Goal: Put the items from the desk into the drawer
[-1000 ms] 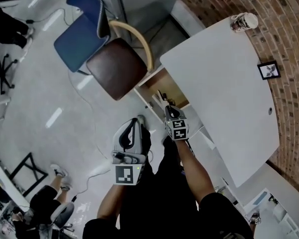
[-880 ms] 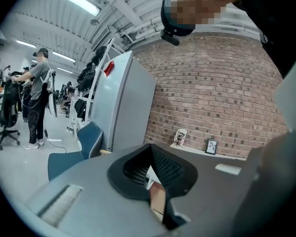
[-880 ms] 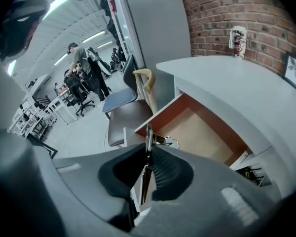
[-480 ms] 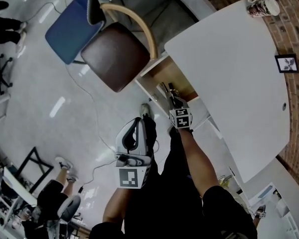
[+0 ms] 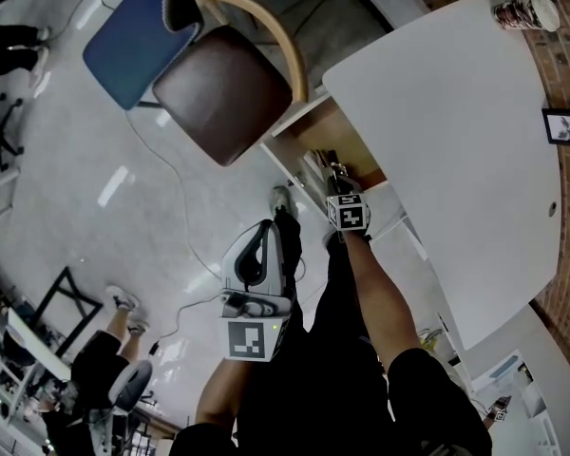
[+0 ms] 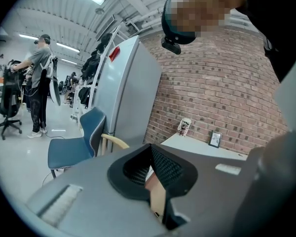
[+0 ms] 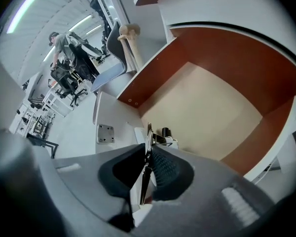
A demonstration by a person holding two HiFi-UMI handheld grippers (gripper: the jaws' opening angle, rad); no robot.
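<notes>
The open wood-lined drawer (image 7: 207,112) shows a bare floor. Just above it, the right hand-held gripper (image 7: 148,169) pinches a thin, flat, metal-edged item (image 7: 148,137), its jaws having just eased slightly. The left hand-held gripper (image 5: 264,228) is closed and empty. A patterned cup (image 5: 525,9) and a small black-framed picture (image 5: 562,126) remain on the white bench (image 5: 456,160), upper right.

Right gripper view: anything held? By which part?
Yes: the right gripper pinches a thin flat silver-edged item by its near end, over the open wooden drawer; its jaws have just opened slightly.
</notes>
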